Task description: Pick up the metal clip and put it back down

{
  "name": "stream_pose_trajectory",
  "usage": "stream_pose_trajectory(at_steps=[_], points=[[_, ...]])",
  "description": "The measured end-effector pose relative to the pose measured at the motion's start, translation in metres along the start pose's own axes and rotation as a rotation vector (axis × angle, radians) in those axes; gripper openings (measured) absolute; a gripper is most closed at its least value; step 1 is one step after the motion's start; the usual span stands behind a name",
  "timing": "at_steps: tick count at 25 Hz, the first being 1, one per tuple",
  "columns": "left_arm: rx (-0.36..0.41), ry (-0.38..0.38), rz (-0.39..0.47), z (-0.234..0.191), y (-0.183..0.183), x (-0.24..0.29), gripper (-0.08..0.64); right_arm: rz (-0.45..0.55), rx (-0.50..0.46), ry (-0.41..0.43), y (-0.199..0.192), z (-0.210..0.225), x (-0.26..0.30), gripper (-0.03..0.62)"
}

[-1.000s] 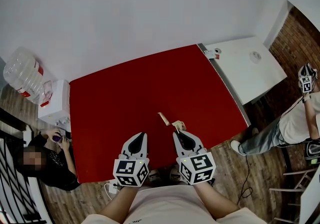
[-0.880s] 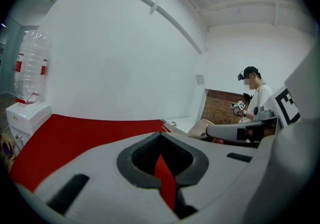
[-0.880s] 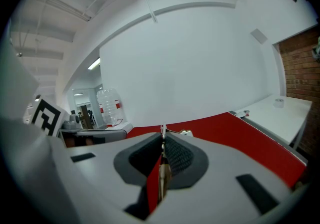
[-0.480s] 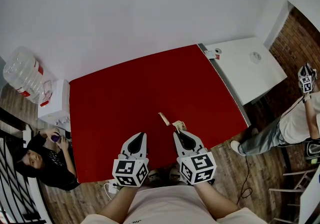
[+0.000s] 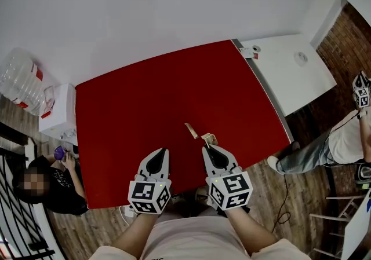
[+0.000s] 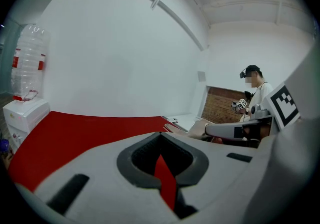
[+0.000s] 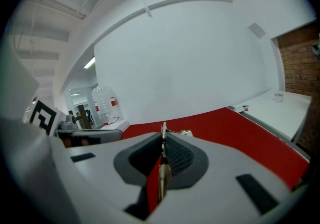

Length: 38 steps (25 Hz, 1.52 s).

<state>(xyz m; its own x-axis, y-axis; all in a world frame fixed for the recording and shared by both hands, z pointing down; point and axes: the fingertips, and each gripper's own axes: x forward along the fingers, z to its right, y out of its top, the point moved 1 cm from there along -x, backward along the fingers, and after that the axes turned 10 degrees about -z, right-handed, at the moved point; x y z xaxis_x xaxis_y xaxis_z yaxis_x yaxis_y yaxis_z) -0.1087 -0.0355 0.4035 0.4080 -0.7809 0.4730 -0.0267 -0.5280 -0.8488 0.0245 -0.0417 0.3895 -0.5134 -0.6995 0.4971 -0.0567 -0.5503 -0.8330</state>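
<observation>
The right tongs (image 5: 205, 147) are pressed nearly together, pinching the metal clip (image 5: 208, 137) at their tips; its thin edge stands up between the pads in the right gripper view (image 7: 163, 128). Whether the clip is clear of the red table (image 5: 145, 96) I cannot tell. The left tongs (image 5: 164, 151) are closed on nothing, over the table's near edge beside the right pair. A small pale strip (image 5: 190, 130) lies on the table just left of the clip. A white table (image 5: 290, 79) adjoins on the right, and a water bottle (image 5: 20, 82) stands far left.
</observation>
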Motion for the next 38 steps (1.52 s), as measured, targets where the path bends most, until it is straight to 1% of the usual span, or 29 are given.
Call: stream_pose_trajectory(at_steps=[15,21,29,34,38], points=[[-0.02,-0.015,-0.035,-0.032,-0.009,0.071,-0.008,-0.068,0.046,-0.032,-0.022,0.043,0.085,0.025],[-0.046,-0.012,-0.06,-0.041,-0.024,0.087,-0.008,-0.11,0.078,-0.025,-0.042,0.061,0.127,0.025],[-0.049,-0.01,-0.096,-0.053,-0.037,0.103,-0.008,-0.148,0.133,-0.024,-0.063,0.085,0.181,0.023],[-0.059,-0.005,-0.119,-0.059,-0.047,0.11,-0.008,-0.176,0.146,-0.032,-0.079,0.097,0.207,0.023],[-0.067,-0.005,-0.12,-0.065,-0.049,0.115,-0.008,-0.191,0.158,-0.042,-0.089,0.104,0.221,0.023]])
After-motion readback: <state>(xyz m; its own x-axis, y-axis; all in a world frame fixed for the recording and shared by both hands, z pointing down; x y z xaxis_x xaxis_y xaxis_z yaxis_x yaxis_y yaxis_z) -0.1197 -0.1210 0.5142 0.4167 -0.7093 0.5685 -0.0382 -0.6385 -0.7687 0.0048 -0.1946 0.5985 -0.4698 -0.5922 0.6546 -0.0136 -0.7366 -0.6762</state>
